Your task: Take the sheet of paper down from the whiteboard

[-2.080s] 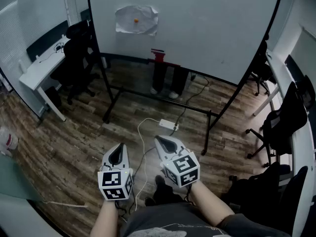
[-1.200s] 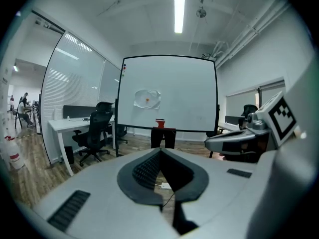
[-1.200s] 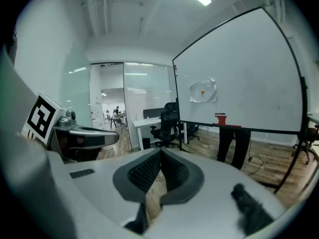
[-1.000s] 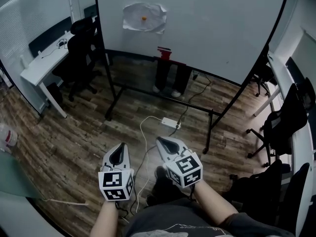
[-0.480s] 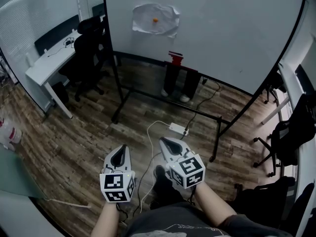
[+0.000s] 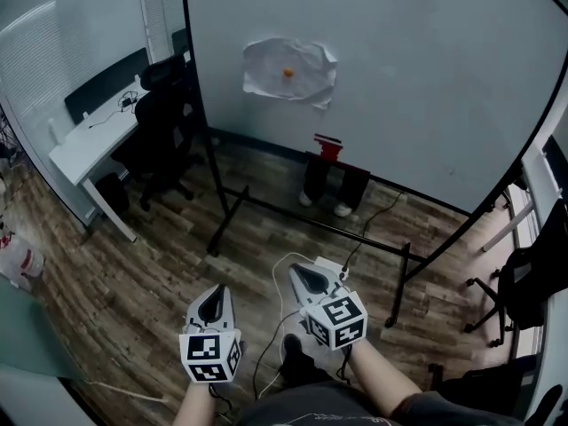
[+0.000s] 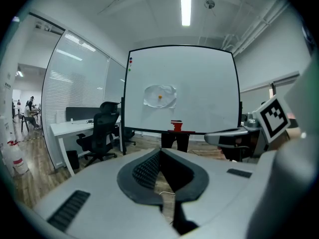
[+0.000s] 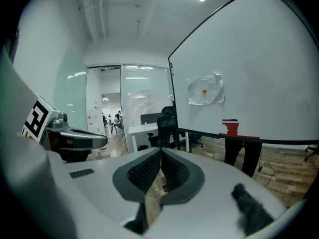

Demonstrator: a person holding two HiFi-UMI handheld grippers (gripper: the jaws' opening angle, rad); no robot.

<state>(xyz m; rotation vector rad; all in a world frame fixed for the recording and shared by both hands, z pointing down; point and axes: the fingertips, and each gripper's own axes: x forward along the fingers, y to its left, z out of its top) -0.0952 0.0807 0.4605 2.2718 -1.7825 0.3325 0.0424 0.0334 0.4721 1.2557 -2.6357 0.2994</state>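
Note:
A crumpled white sheet of paper (image 6: pixel 290 73) hangs on the whiteboard (image 6: pixel 399 87), pinned by a small orange magnet (image 6: pixel 287 72). The paper (image 7: pixel 160 96) shows well ahead in the left gripper view, and the paper (image 8: pixel 206 89) sits off to the right in the right gripper view. My left gripper (image 6: pixel 213 304) and right gripper (image 6: pixel 304 277) are held low side by side, far short of the board. Both are shut with nothing between the jaws.
A red eraser (image 6: pixel 328 146) rests on the whiteboard's tray. Someone's legs (image 6: pixel 335 186) show behind the board. The stand's black crossbar (image 6: pixel 319 224) and feet lie ahead on the wood floor, with a white power strip and cable (image 6: pixel 330 269). A white desk (image 6: pixel 93 140) and office chair (image 6: pixel 164 122) stand left.
The whiteboard and paper have grown larger and slid lower in the head view as I have moved toward them. Both grippers stay shut and side by side.

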